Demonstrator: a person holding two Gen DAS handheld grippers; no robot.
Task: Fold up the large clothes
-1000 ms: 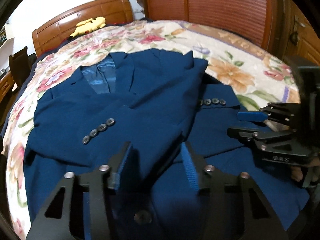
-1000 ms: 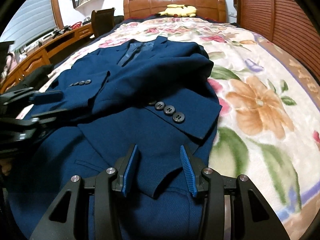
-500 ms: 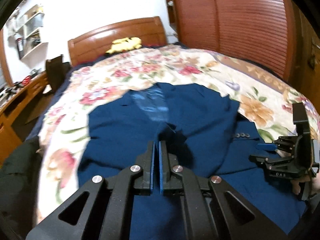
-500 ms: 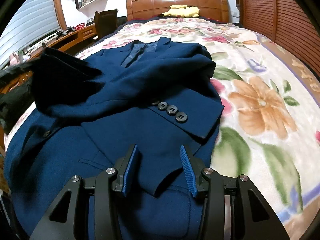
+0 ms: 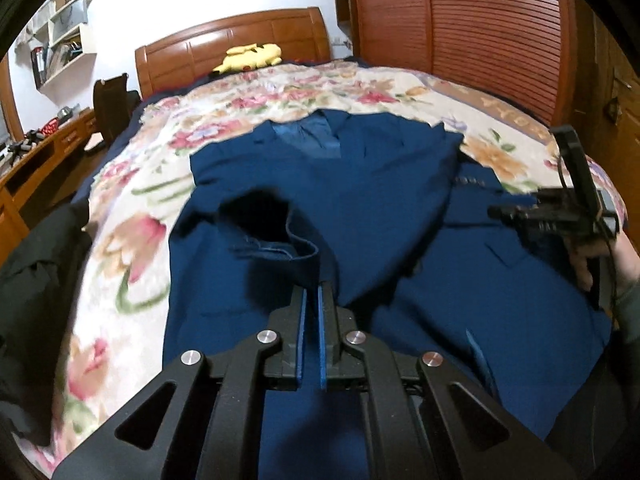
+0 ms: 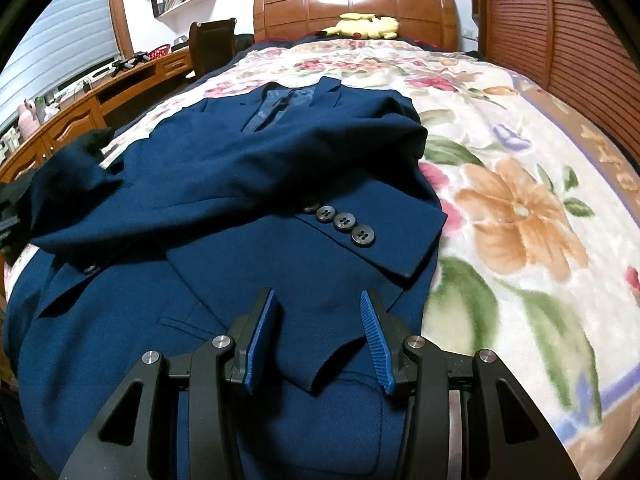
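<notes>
Lying across the floral bedspread [image 5: 132, 248], the navy suit jacket [image 5: 360, 184] fills the middle of the bed, collar toward the wooden headboard [image 5: 236, 44]. At the far left of the left wrist view a dark garment [image 5: 36, 280] hangs at the bed's edge, and a desk [image 6: 100, 92] runs along that side. The left gripper [image 5: 312, 300] is clenched on the jacket's left sleeve [image 5: 280, 236], its cuff lifted so the opening gapes toward the camera; only this view shows that pinch. The right wrist view shows the raised sleeve merely as a dark fold at its left edge, yet it alone shows clearly the other sleeve's three cuff buttons [image 6: 346, 224]. The right gripper [image 6: 320, 328] hovers over the jacket's lower front, its jaws apart with nothing between them. A yellow plush toy [image 6: 366, 26] rests against the headboard. Right of the bed stands a slatted wardrobe [image 5: 480, 28].
</notes>
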